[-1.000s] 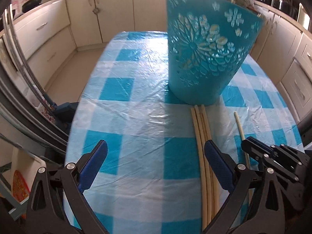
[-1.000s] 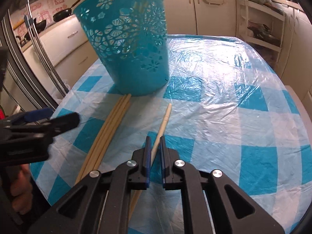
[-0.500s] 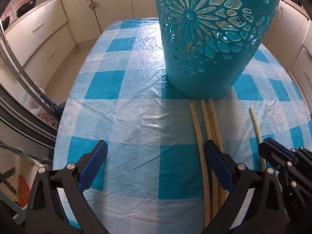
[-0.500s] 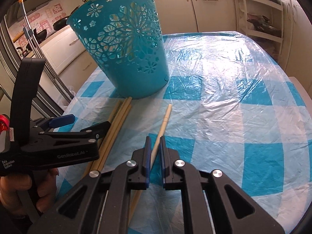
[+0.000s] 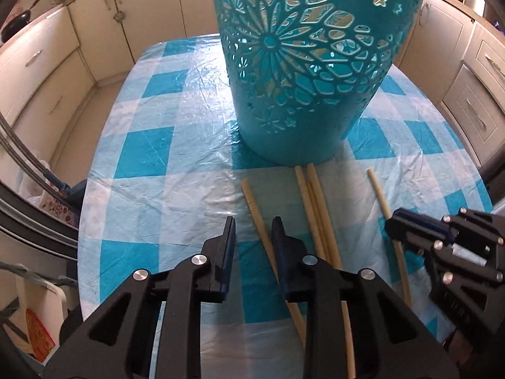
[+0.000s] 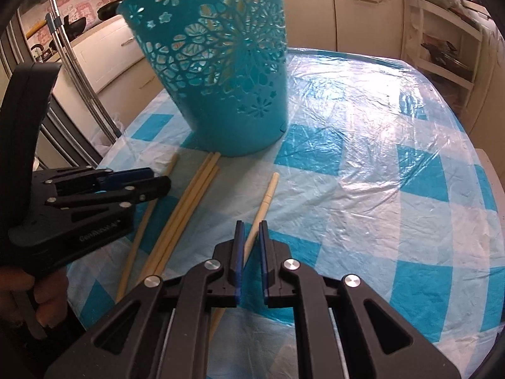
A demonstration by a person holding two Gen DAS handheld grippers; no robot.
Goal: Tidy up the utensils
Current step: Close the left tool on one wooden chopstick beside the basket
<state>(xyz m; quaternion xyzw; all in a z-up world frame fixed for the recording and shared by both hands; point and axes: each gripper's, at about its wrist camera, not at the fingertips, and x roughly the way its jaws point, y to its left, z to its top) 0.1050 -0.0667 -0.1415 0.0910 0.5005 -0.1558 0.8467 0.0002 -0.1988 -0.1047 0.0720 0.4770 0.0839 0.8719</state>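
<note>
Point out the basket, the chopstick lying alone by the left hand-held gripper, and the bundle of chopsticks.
basket (image 5: pixel 303 72), left wrist view, patterned wall
lone chopstick (image 5: pixel 257 218), left wrist view, upper shaft
bundle of chopsticks (image 6: pixel 186 202), right wrist view, middle of shafts

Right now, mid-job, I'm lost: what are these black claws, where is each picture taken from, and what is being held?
There is no robot arm. A person holds a two-finger gripper in each hand, and a camera on each looks along its fingers. One picture comes from the left gripper, the other from the right gripper. On the checked tablecloth stands a teal cut-out basket. Before it lie a bundle of three chopsticks and two singles. The left gripper's jaws are closing around the leftmost chopstick. The right gripper is shut on the rightmost chopstick.
</note>
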